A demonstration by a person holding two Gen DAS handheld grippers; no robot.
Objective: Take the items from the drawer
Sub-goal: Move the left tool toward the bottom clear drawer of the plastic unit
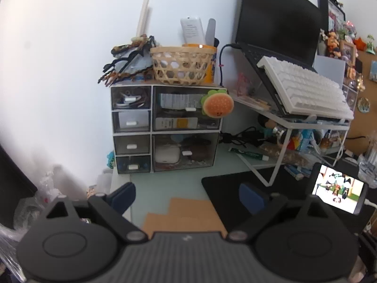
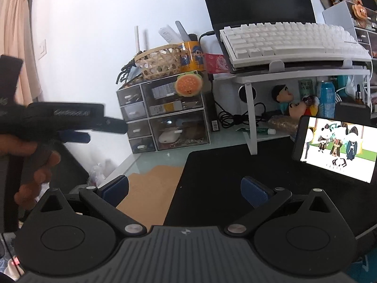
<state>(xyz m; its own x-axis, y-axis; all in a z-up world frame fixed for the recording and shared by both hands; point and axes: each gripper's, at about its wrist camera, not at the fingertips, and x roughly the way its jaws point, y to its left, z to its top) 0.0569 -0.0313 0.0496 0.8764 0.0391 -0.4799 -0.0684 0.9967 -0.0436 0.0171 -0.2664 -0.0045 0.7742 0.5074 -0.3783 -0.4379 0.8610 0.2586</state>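
drawer unit (image 1: pixel 165 127): translucent grey drawers, white pulls, all seen closed | left hand-held gripper (image 1: pixel 187 197): fingers apart, empty | right hand-held gripper (image 2: pixel 185 192): fingers apart, empty

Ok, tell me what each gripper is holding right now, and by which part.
Nothing is held. The left gripper and the right gripper both stand open and empty, apart from the closed translucent grey drawer unit.

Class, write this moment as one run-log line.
left tool: open, empty | right tool: open, empty | drawer unit: all drawers shut | stage: approach
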